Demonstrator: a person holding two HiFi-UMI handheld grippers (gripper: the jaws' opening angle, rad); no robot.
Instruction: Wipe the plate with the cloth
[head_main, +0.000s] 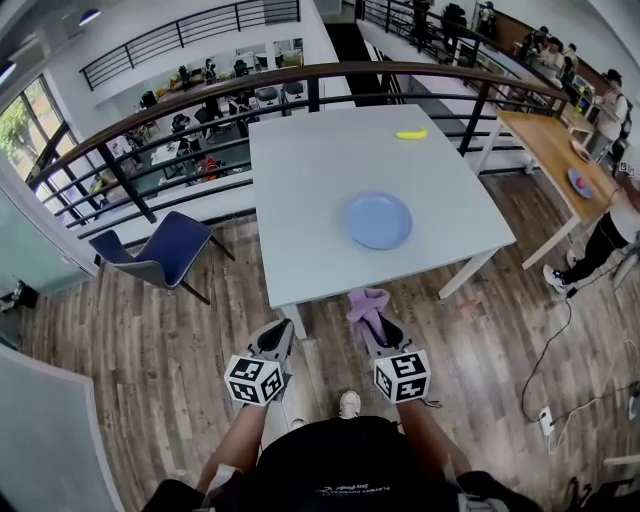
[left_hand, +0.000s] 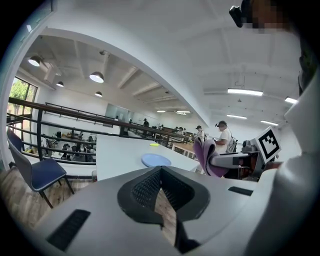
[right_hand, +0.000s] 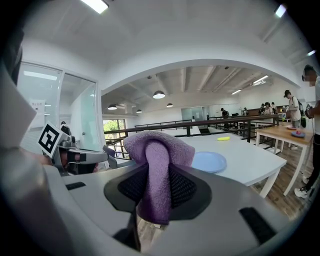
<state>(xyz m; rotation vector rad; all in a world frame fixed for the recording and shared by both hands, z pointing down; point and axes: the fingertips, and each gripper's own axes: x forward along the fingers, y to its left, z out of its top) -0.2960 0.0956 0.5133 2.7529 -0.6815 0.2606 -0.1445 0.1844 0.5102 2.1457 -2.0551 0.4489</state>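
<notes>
A round blue plate (head_main: 378, 220) lies on the white table (head_main: 320, 170), towards its near right side. My right gripper (head_main: 372, 318) is shut on a purple cloth (head_main: 366, 303) and is held off the table's near edge, short of the plate. In the right gripper view the cloth (right_hand: 159, 150) bulges out between the jaws, with the plate (right_hand: 208, 161) beyond it. My left gripper (head_main: 274, 338) hangs beside it, also in front of the table. Its jaws meet at the tips with nothing between them (left_hand: 160, 172). From there the plate (left_hand: 156, 160) is seen ahead to the right.
A small yellow object (head_main: 411, 133) lies at the table's far side. A blue chair (head_main: 160, 250) stands to the left of the table. To the right are a wooden table (head_main: 545, 145) and a person (head_main: 600, 240). A dark railing (head_main: 300, 75) runs behind the table.
</notes>
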